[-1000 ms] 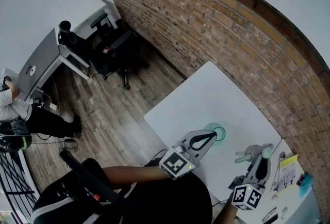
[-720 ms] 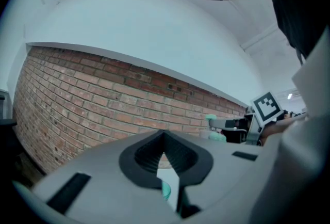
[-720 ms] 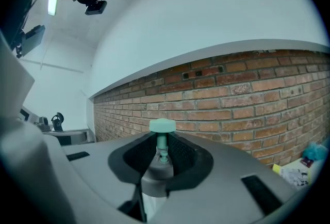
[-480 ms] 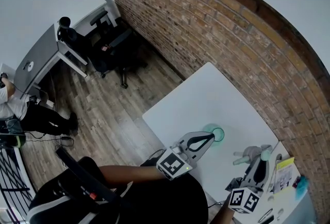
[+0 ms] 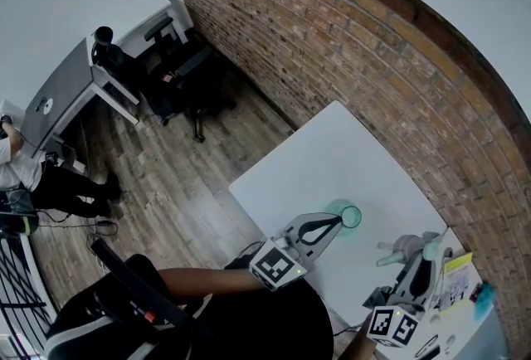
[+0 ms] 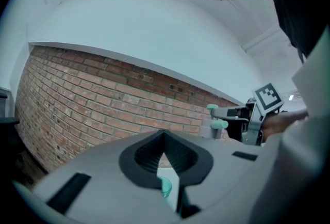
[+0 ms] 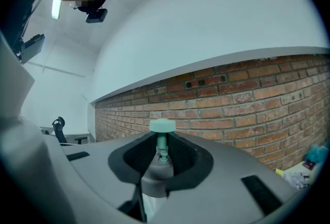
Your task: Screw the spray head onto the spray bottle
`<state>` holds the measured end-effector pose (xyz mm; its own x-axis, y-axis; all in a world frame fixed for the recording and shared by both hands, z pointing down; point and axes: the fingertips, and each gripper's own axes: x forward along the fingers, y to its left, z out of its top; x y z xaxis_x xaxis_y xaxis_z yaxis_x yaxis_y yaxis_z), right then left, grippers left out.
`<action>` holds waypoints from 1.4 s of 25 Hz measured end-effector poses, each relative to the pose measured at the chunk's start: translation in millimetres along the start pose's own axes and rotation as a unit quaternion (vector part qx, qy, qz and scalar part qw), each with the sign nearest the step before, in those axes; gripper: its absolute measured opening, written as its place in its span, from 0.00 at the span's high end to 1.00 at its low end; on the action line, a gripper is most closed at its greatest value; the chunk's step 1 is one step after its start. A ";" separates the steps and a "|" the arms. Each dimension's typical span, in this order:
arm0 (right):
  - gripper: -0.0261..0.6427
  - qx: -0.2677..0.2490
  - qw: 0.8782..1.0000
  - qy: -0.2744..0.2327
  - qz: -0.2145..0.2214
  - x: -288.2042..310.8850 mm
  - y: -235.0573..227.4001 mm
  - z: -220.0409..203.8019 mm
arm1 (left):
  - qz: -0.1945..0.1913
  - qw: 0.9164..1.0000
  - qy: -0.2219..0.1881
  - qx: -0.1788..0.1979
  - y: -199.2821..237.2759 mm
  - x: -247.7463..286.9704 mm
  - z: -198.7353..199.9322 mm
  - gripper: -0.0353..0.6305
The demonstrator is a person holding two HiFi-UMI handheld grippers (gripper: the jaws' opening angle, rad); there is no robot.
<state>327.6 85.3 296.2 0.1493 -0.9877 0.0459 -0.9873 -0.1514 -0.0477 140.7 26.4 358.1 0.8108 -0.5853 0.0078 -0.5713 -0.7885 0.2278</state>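
Head view: white table (image 5: 332,153), near corner over wood floor, brick wall (image 5: 348,43) along far side, bare top beyond the grippers. Left gripper (image 5: 336,221) tips at teal-rimmed spray bottle (image 5: 349,216), mid-table. Right gripper (image 5: 424,257) carries spray head (image 5: 406,249) near right edge, beside yellow pad (image 5: 460,271); print too small to read.

Left gripper view: jaws pressed together; teal rim (image 6: 165,187) shows through slit below, possibly touching.

Right gripper view: jaws pinch spray head's grey collar (image 7: 154,182), teal cap upright.

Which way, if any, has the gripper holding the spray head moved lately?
Yes, slightly: the right gripper, gripping the spray head, has drifted toward the picture's bottom edge, away from the teal bottle.
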 end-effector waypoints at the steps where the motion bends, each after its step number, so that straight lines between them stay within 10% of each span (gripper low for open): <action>1: 0.85 0.001 1.000 0.000 0.001 0.0 1.0 1.3 | 0.000 1.000 0.001 0.000 0.2 -0.5 -0.3 0.95; 35: 0.85 0.047 0.998 -0.037 -0.005 3.1 0.6 27.8 | -0.010 0.999 0.022 0.039 6.9 -2.3 -4.1 0.95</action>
<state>329.0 81.1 268.5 0.1659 -0.9858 -0.0275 -0.9769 -0.1605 -0.1414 135.4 23.1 363.7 0.8261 -0.5615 0.0477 -0.5616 -0.8134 0.1514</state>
